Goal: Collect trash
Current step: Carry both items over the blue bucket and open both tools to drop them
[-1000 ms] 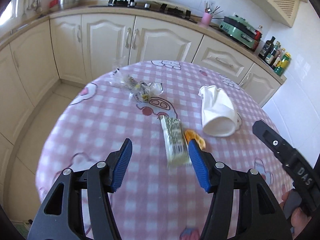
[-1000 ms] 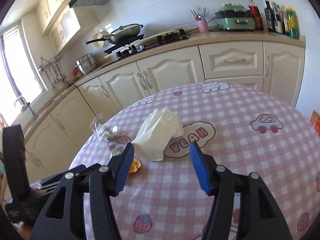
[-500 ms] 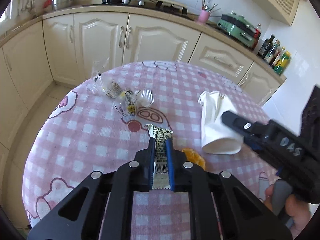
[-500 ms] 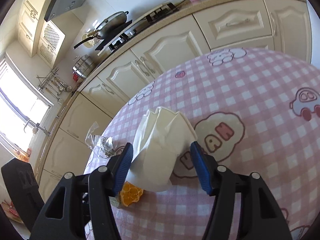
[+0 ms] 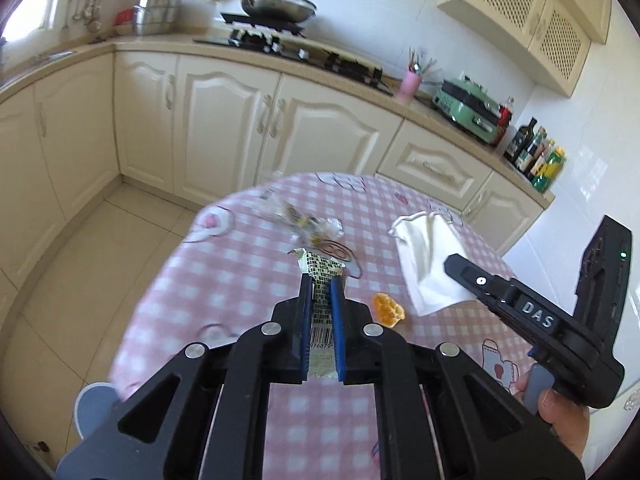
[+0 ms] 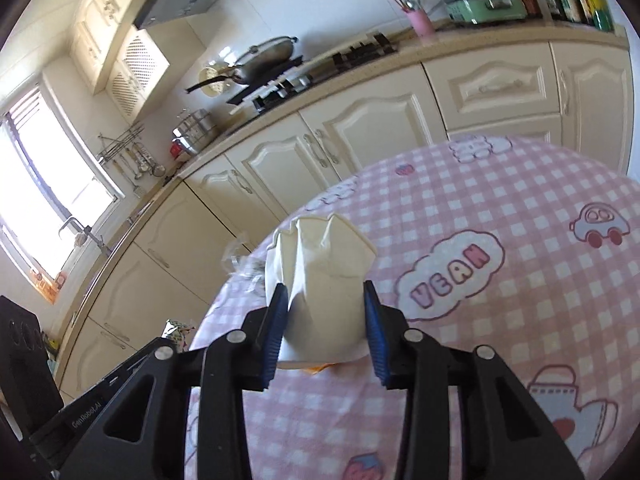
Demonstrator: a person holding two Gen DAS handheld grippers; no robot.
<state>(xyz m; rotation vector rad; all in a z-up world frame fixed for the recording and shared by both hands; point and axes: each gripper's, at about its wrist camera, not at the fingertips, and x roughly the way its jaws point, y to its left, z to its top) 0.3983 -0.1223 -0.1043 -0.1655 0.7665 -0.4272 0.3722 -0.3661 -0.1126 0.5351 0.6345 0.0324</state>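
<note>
My left gripper is shut on a green-and-white snack wrapper with a barcode and holds it above the pink checked table. An orange peel lies just right of it. A white trash bag lies on the table, its mouth toward me. My right gripper has its jaws around the bag's open end, both blue pads touching its sides. Crumpled clear wrappers lie farther back on the table.
The table is round with a pink checked cloth. Cream kitchen cabinets and a counter with a stove and wok stand behind. The tiled floor lies to the left. A green appliance and bottles stand at the counter's right.
My left gripper closed on the snack wrapper and lifted it off the table. My right gripper moved forward to the white bag and narrowed its jaws around the bag's open end.
</note>
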